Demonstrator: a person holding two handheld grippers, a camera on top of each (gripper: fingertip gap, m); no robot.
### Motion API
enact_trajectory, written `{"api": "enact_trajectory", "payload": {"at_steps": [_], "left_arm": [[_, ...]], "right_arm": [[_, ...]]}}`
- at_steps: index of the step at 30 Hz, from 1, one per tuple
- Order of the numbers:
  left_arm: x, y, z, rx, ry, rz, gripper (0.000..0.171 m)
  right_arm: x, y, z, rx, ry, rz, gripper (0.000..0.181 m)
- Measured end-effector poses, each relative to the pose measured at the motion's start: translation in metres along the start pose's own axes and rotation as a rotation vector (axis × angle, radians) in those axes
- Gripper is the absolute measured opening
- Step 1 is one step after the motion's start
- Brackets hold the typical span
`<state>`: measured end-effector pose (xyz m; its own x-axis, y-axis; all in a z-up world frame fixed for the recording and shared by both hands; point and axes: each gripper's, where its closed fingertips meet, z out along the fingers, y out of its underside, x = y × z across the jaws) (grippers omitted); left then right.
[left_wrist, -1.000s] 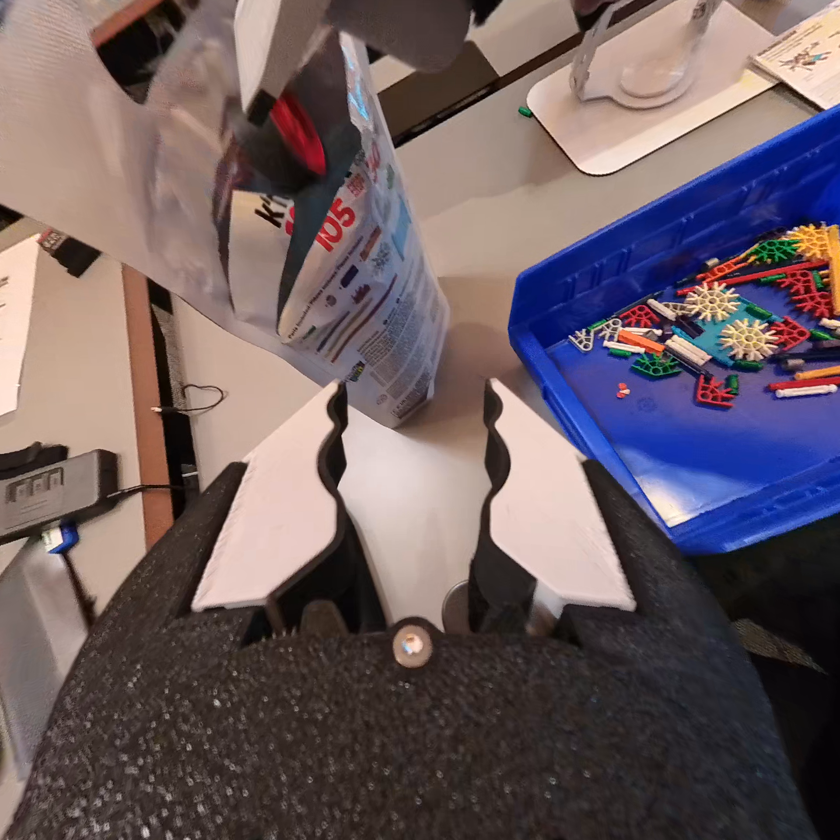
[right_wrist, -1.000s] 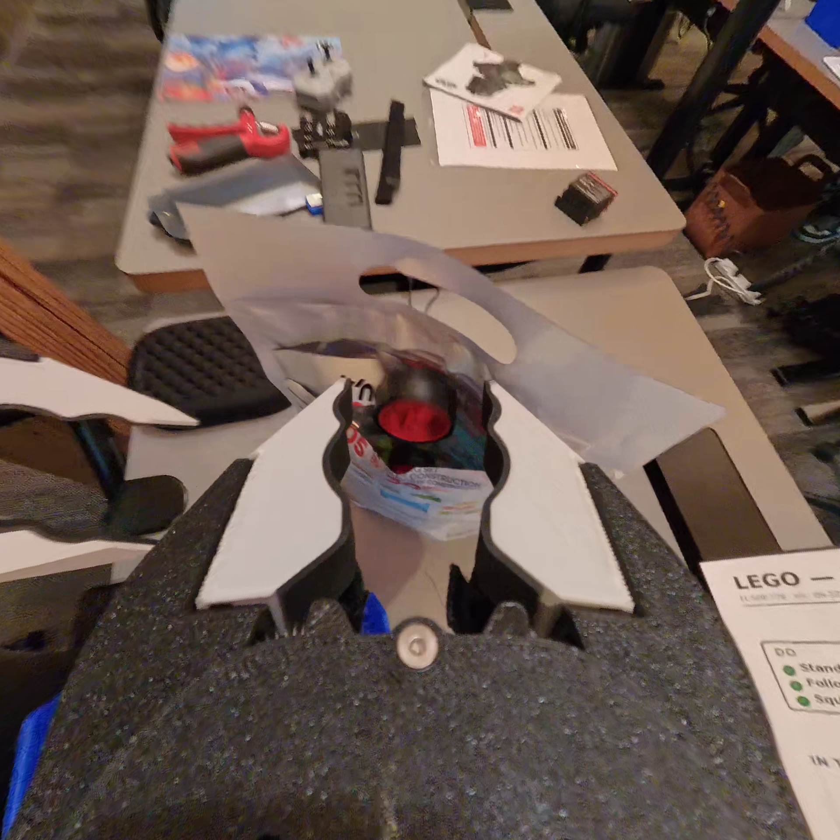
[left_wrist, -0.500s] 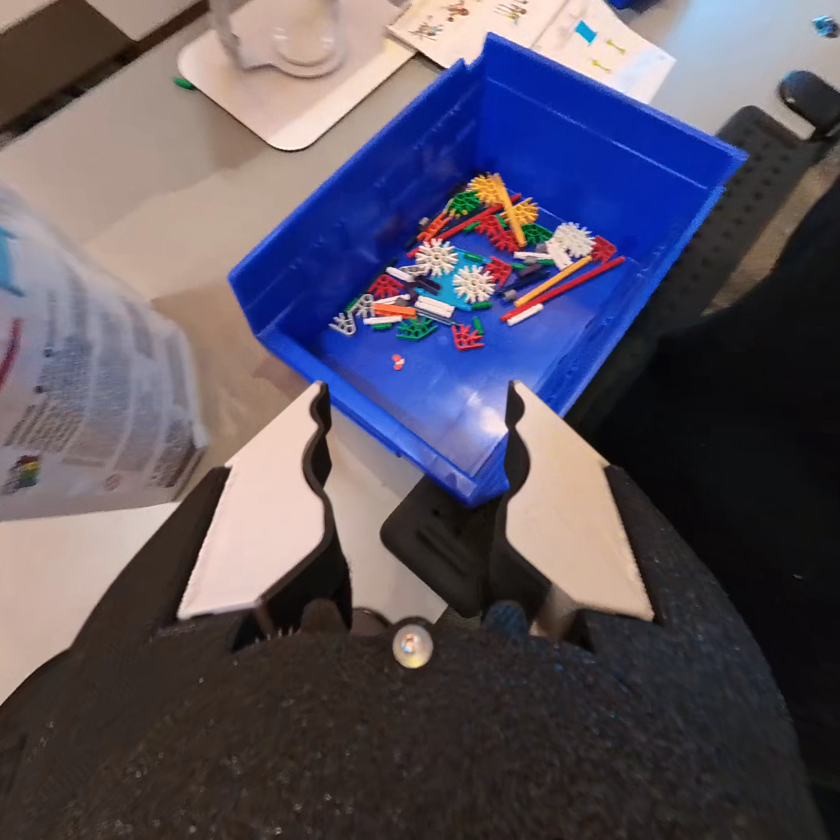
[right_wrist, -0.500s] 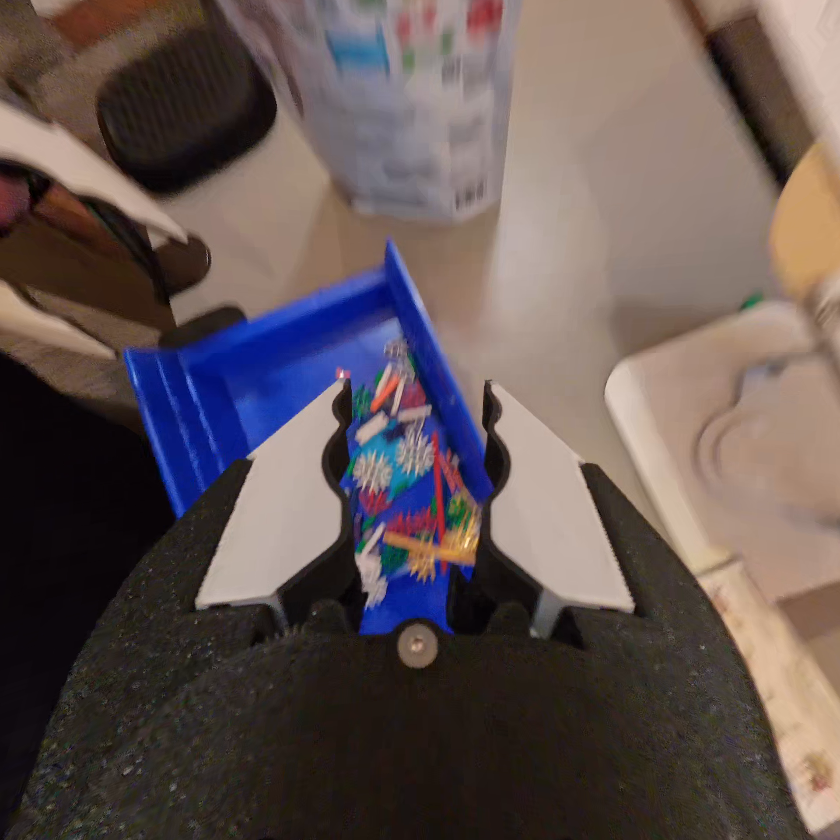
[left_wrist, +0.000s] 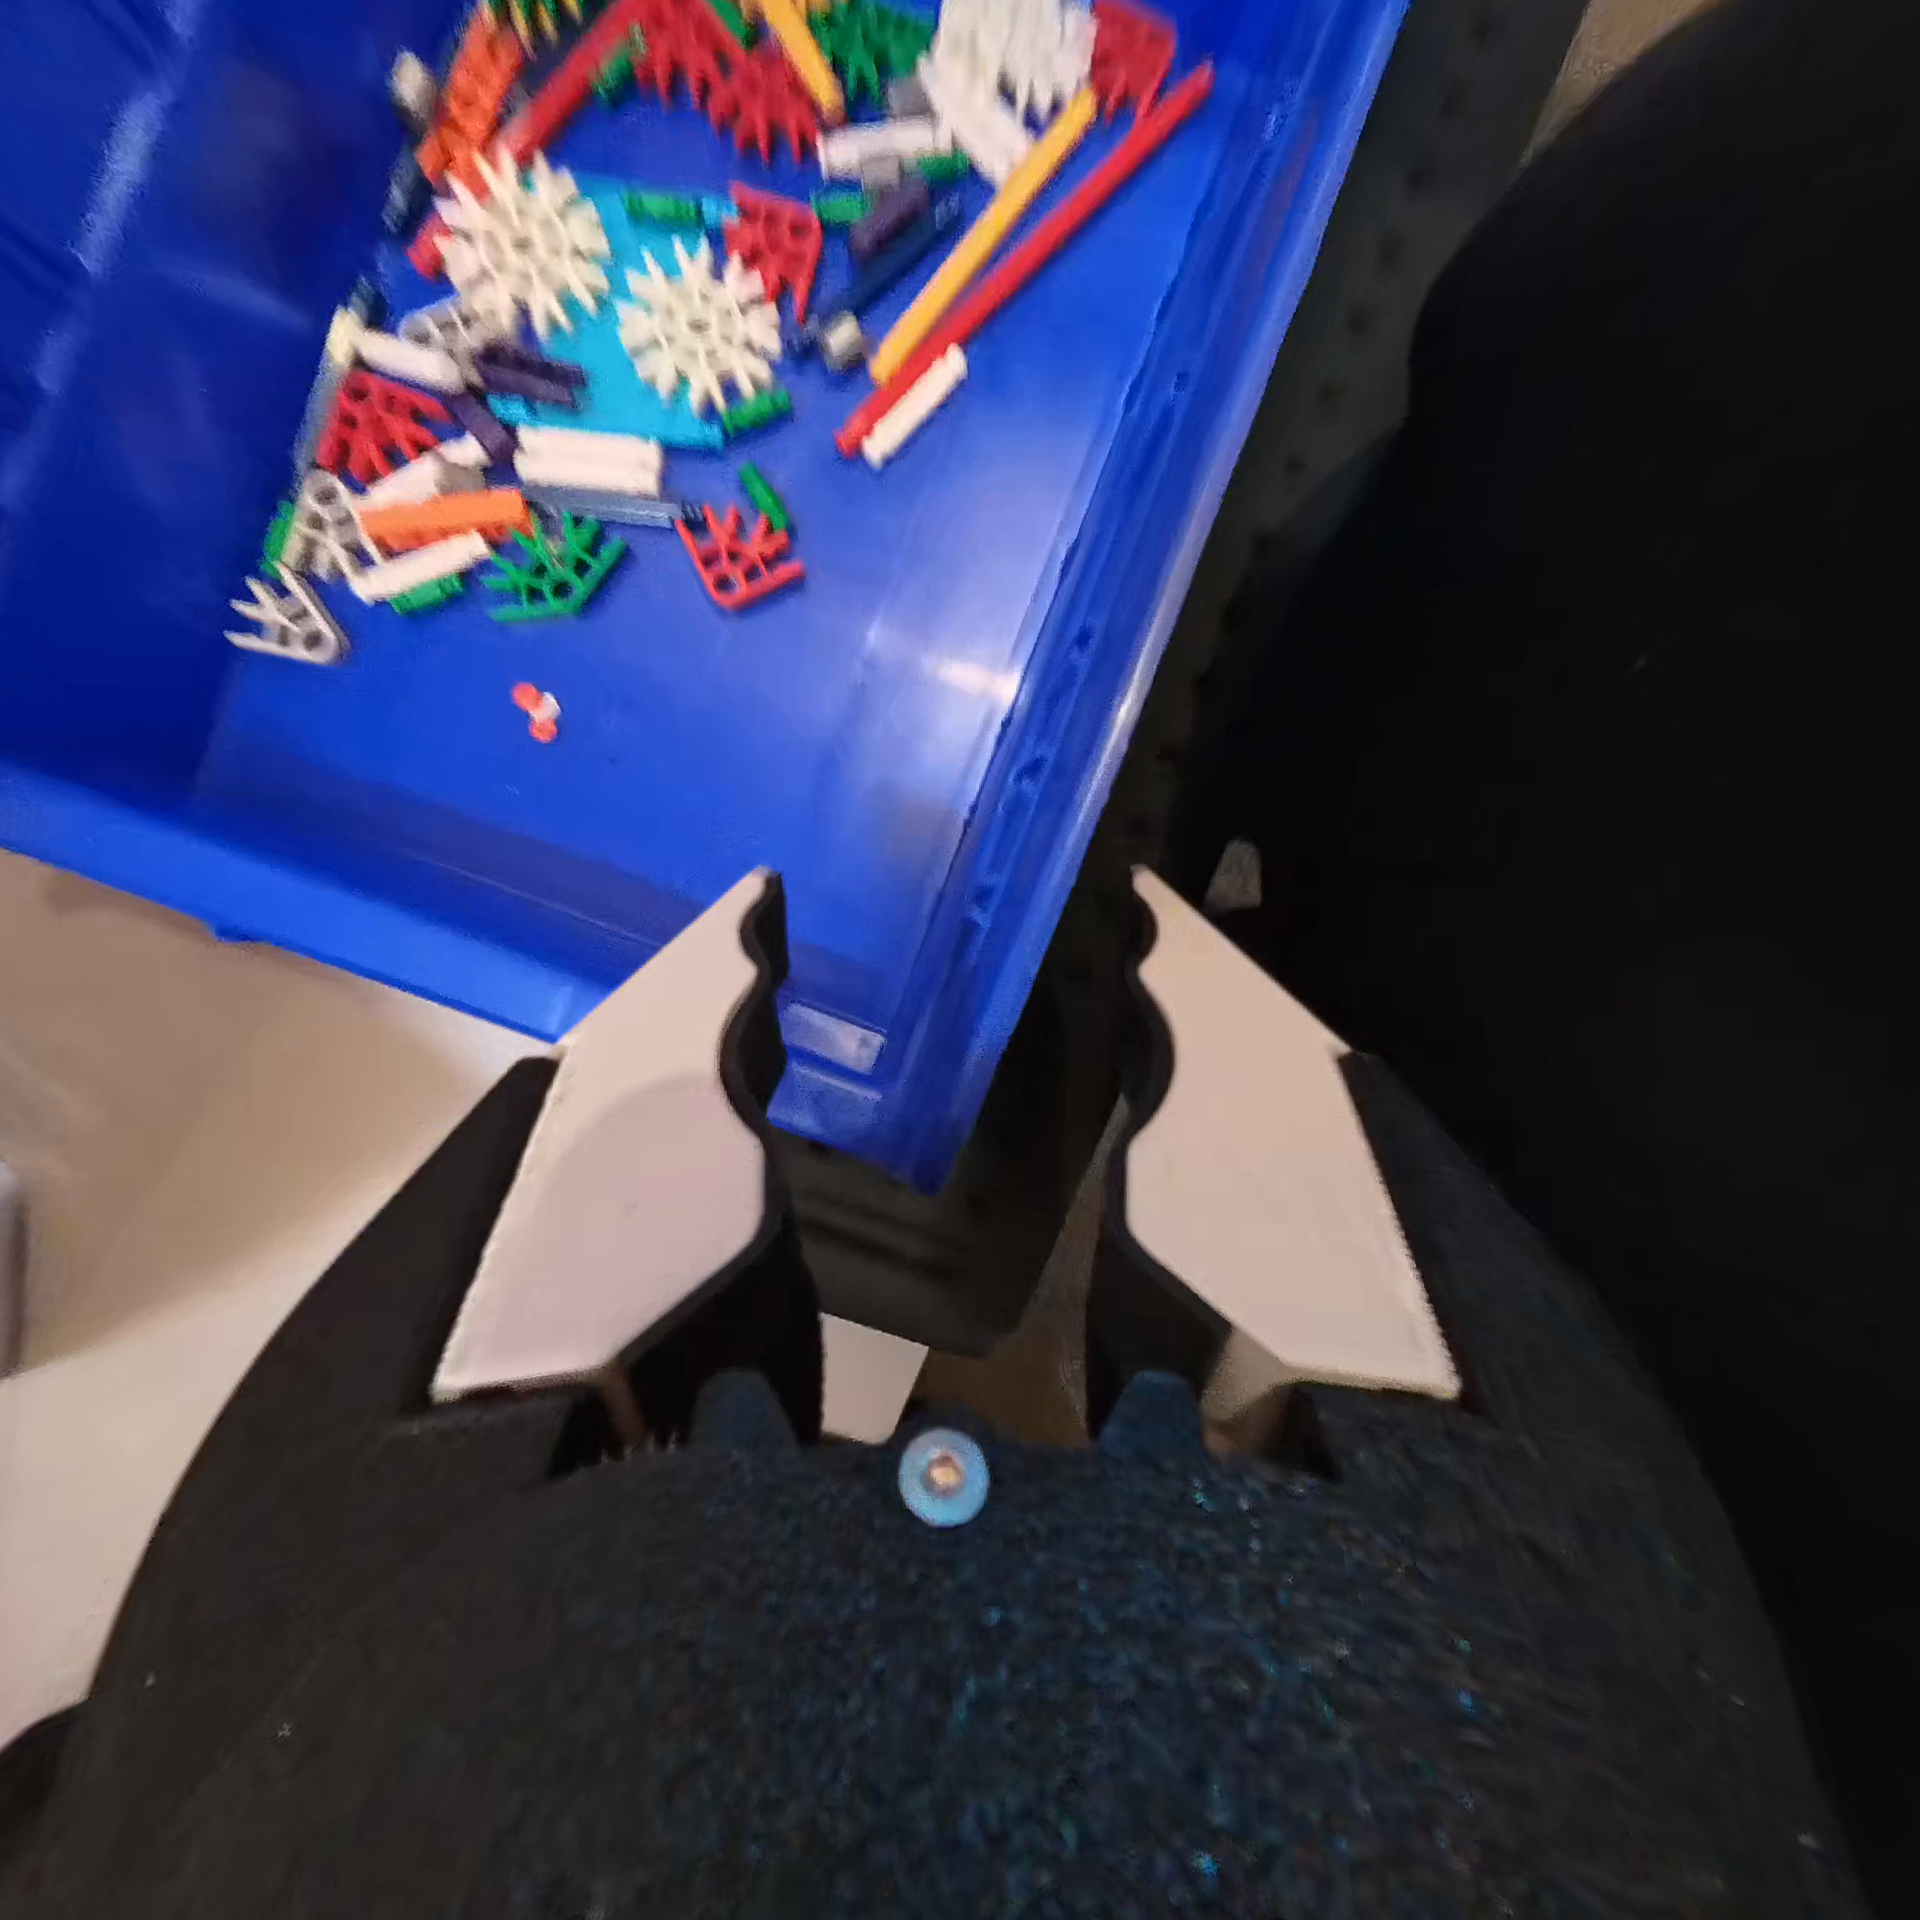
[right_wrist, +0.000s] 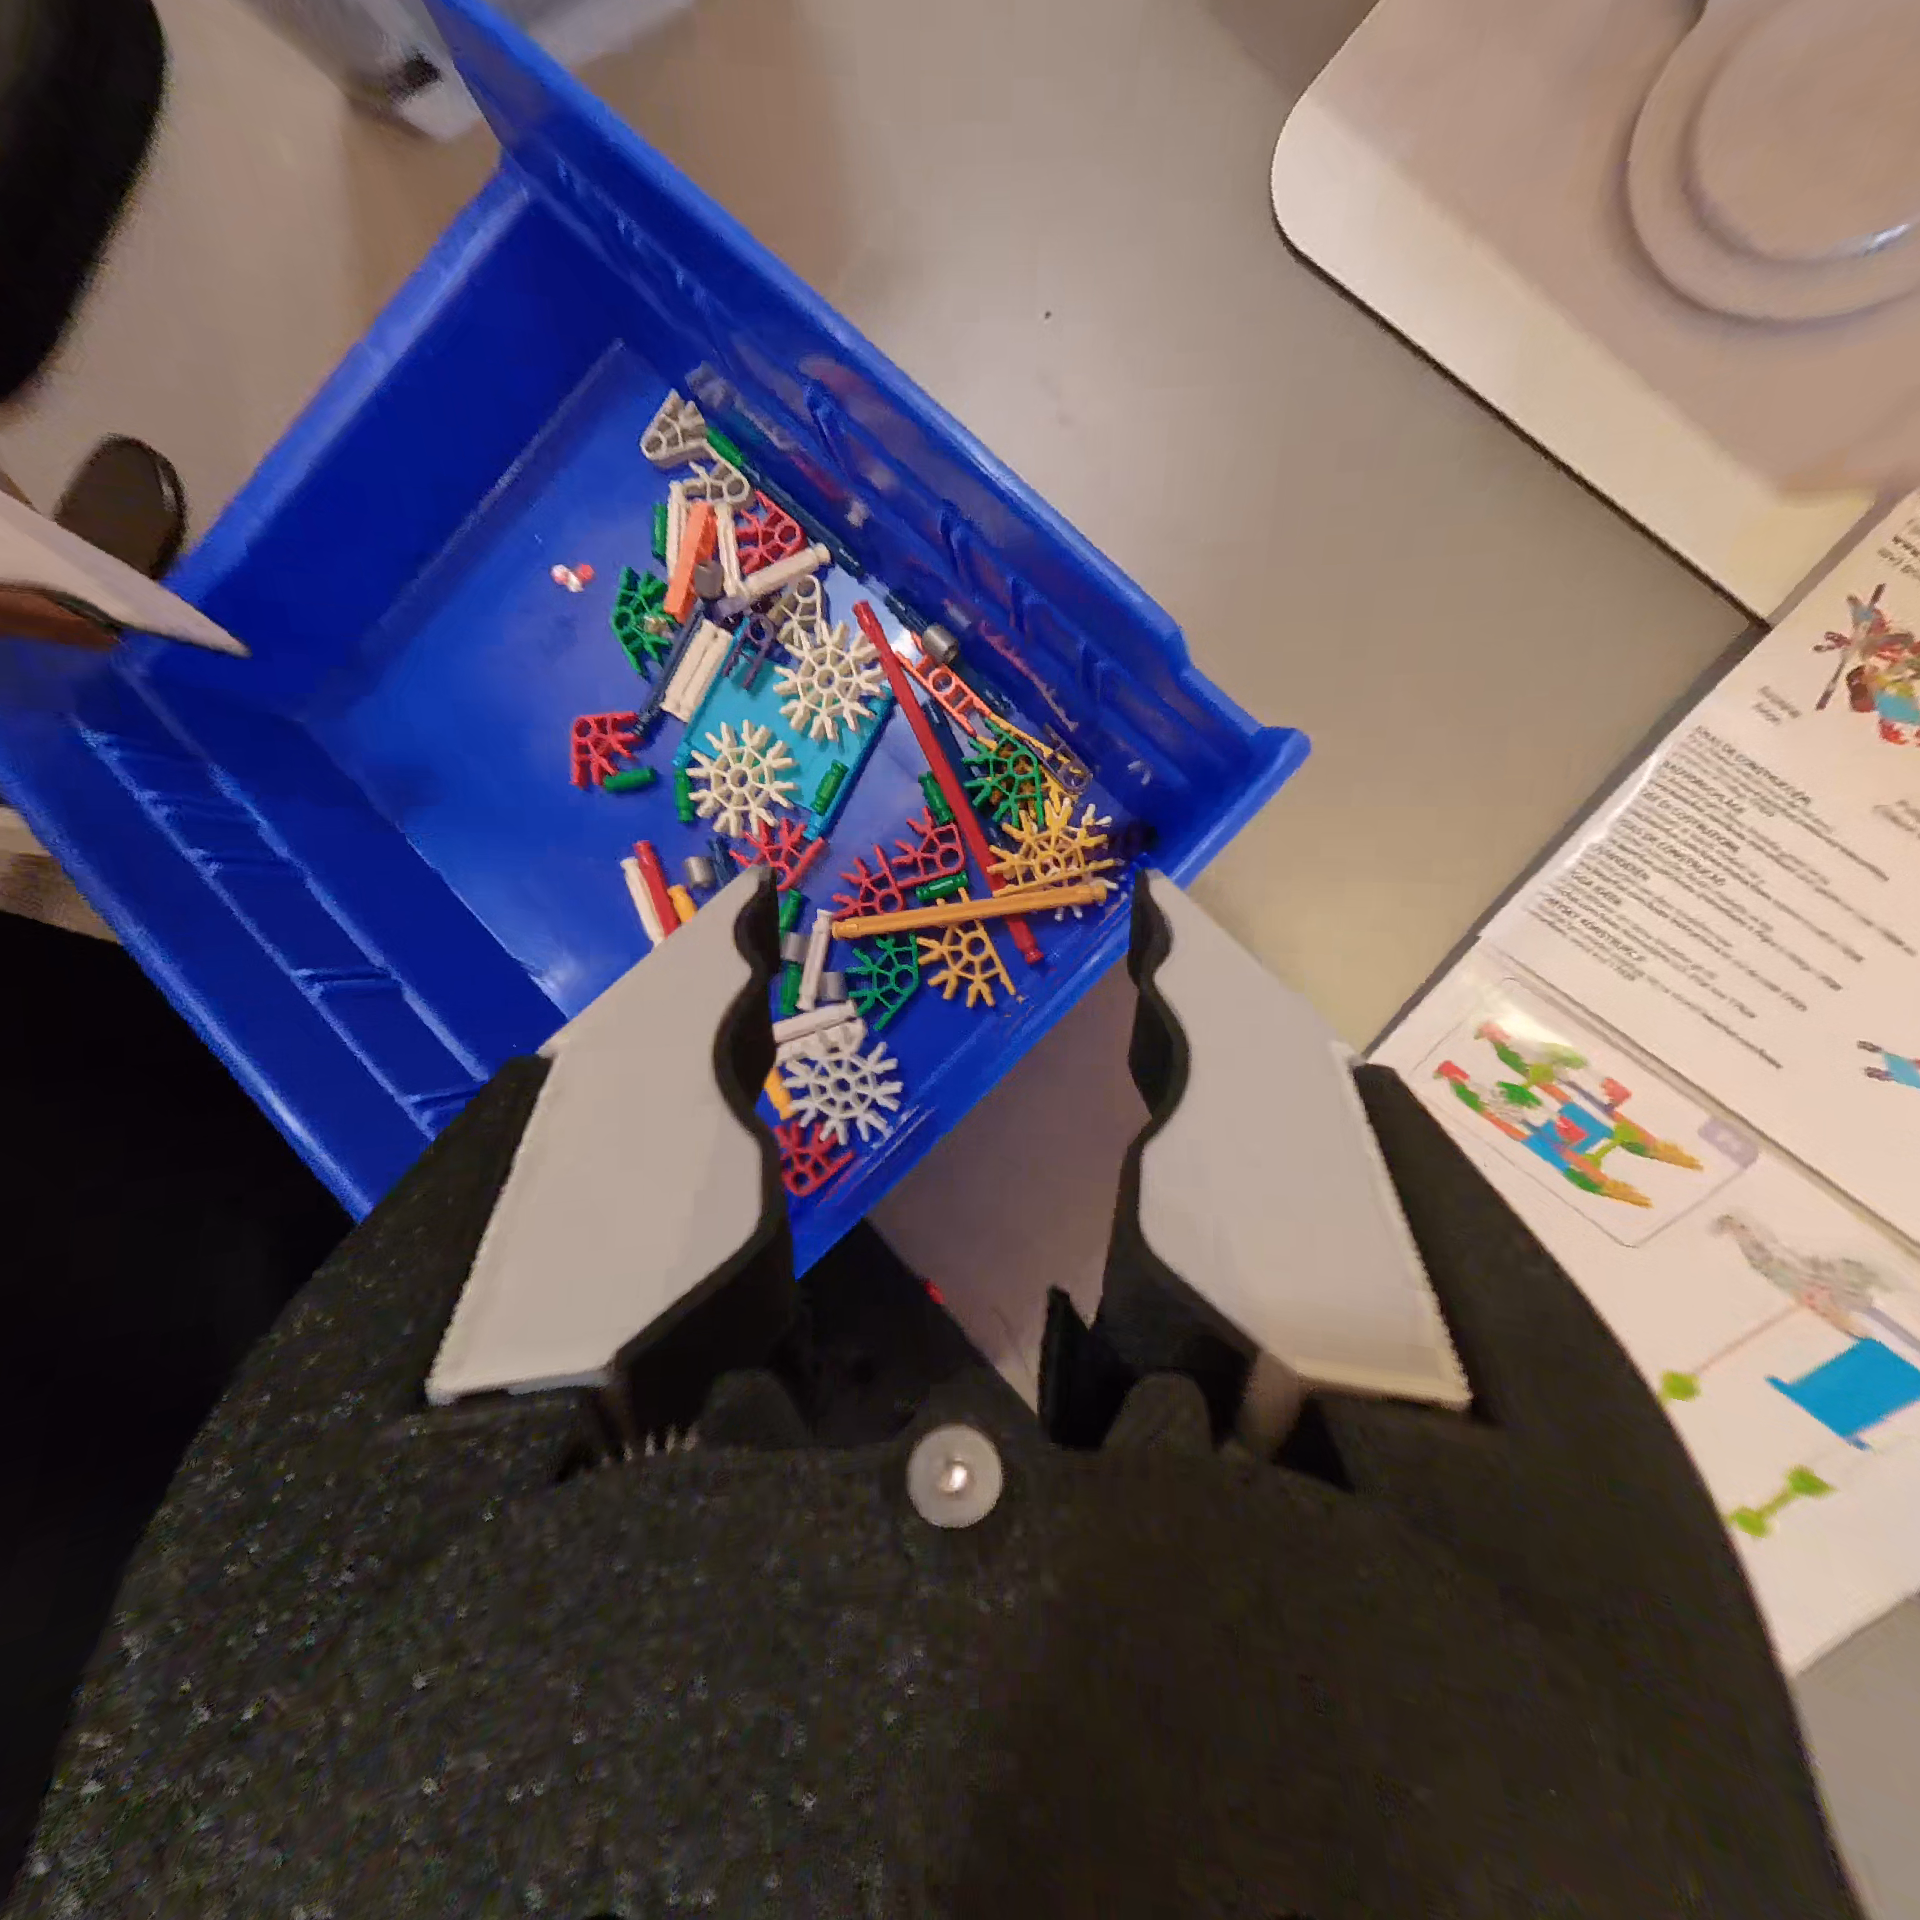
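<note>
left hand-held gripper (left_wrist: 951, 914) jaws spread, empty; straddles the near corner of the blue bin (left_wrist: 997, 831), bin wall between the jaws at frame centre, not clamped; construction pieces (left_wrist: 623, 312) lie ahead in the upper left of the frame; right hand-held gripper (right_wrist: 951, 914) also released, empty, hangs over the bin's other end; yellow rod (right_wrist: 966, 909) sits just ahead between its tips, long axis crosswise to the jaws; right one is nearer the pieces; instruction sheets (right_wrist: 1714, 935) on the desk (right_wrist: 1143, 312) at right
</note>
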<state>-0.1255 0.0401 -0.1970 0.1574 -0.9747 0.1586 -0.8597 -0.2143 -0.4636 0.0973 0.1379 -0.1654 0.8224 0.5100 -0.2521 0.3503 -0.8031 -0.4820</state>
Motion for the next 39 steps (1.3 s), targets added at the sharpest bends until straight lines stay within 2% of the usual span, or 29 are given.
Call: {"api": "enact_trajectory", "payload": {"at_steps": [2, 5, 11, 17, 26, 31, 34, 38, 39], "left_arm": [[0.001, 0.013, 0.014, -0.027, -0.025, 0.004, 0.051], [-0.002, 0.019, 0.025, 0.002, -0.075, -0.001, 0.015], [0.011, 0.006, 0.026, 0.069, -0.083, 0.106, 0.000], [0.009, -0.020, 0.011, 0.155, -0.100, 0.122, 0.000], [0.018, -0.045, -0.012, 0.202, -0.074, 0.147, 0.000], [0.029, -0.075, -0.041, 0.264, -0.017, 0.171, 0.000], [0.043, -0.094, -0.059, 0.328, 0.057, 0.187, 0.000], [0.061, -0.112, -0.074, 0.364, 0.120, 0.244, 0.000], [0.065, -0.116, -0.077, 0.369, 0.132, 0.255, 0.000]], "right_arm": [[0.000, 0.000, -0.003, 0.029, -0.017, 0.014, 0.064], [0.001, -0.003, -0.011, 0.091, -0.040, 0.042, 0.062], [0.021, -0.005, -0.027, 0.221, -0.101, 0.189, 0.057], [0.051, 0.008, -0.027, 0.281, -0.139, 0.329, 0.053], [0.079, 0.024, -0.011, 0.307, -0.173, 0.393, 0.052], [0.089, 0.004, -0.021, 0.501, -0.382, 0.558, 0.055], [0.093, -0.022, -0.043, 0.680, -0.585, 0.663, 0.061], [0.092, -0.049, -0.062, 0.775, -0.728, 0.647, 0.072], [0.087, -0.057, -0.071, 0.802, -0.802, 0.638, 0.075]]}}
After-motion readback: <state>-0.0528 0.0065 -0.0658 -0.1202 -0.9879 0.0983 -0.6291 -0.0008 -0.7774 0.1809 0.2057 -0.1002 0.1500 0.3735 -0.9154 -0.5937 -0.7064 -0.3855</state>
